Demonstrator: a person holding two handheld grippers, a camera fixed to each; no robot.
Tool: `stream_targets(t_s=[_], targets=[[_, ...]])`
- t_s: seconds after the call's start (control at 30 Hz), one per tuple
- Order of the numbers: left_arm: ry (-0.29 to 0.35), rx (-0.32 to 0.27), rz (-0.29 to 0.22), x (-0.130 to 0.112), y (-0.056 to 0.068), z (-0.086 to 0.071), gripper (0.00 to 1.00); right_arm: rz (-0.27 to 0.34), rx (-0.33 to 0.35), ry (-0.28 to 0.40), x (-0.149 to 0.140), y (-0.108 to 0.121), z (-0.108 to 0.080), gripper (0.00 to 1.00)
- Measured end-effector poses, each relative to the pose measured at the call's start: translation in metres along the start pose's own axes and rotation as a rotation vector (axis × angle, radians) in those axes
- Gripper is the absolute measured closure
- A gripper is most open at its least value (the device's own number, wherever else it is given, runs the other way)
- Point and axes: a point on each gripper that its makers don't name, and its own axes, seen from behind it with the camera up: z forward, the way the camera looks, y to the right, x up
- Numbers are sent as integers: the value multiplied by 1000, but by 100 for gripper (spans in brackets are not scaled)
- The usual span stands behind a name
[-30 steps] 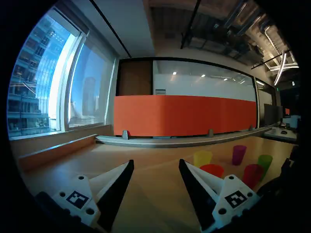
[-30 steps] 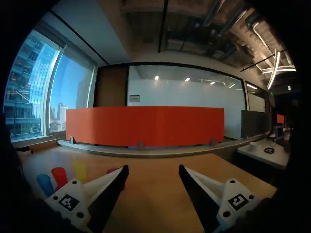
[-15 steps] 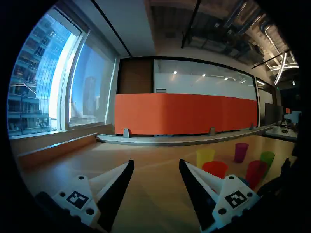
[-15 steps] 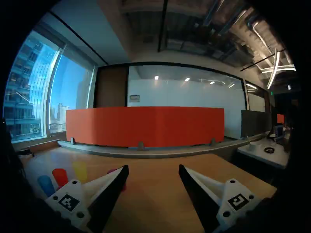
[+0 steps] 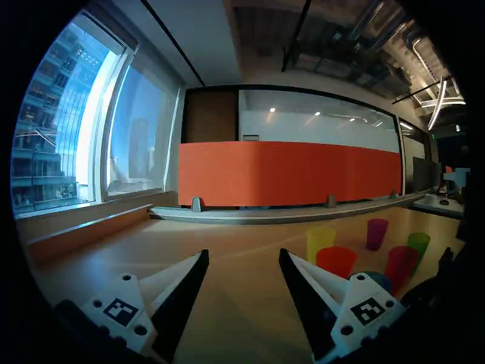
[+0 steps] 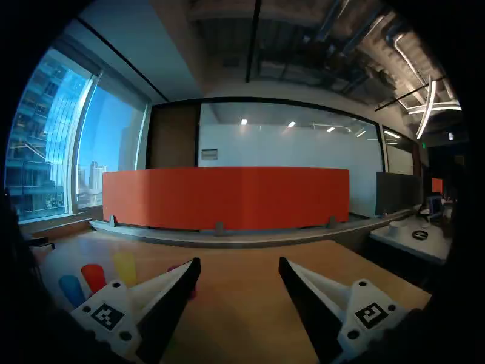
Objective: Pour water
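Several coloured plastic cups stand on a wooden table [image 5: 242, 255]. In the left gripper view they sit to the right: a yellow cup [image 5: 320, 241], an orange cup [image 5: 335, 261], a purple cup [image 5: 376, 233], a red cup [image 5: 400, 266], a green cup [image 5: 418, 245] and a blue cup [image 5: 377, 280] partly behind the right finger. My left gripper [image 5: 242, 285] is open and holds nothing. In the right gripper view the cups lie low on the left: a blue cup [image 6: 71, 289], a red cup [image 6: 93, 276], a yellow cup [image 6: 125, 267]. My right gripper [image 6: 238, 291] is open, empty.
An orange partition [image 5: 288, 173] on a grey rail runs along the table's far edge. Tall windows [image 5: 66, 145] fill the left side above a wooden ledge. Another desk [image 6: 412, 239] with small items stands at the right.
The left gripper view has dipped slightly, so the cups sit a little higher and the blue cup now shows. The right gripper has barely moved.
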Motion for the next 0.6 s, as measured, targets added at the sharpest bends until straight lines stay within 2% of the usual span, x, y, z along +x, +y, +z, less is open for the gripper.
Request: stream_targets(t_s=[0.6], targets=[[-1,0,6,-2,2,-1,15,-18,-16,34,3,12,-6,0]])
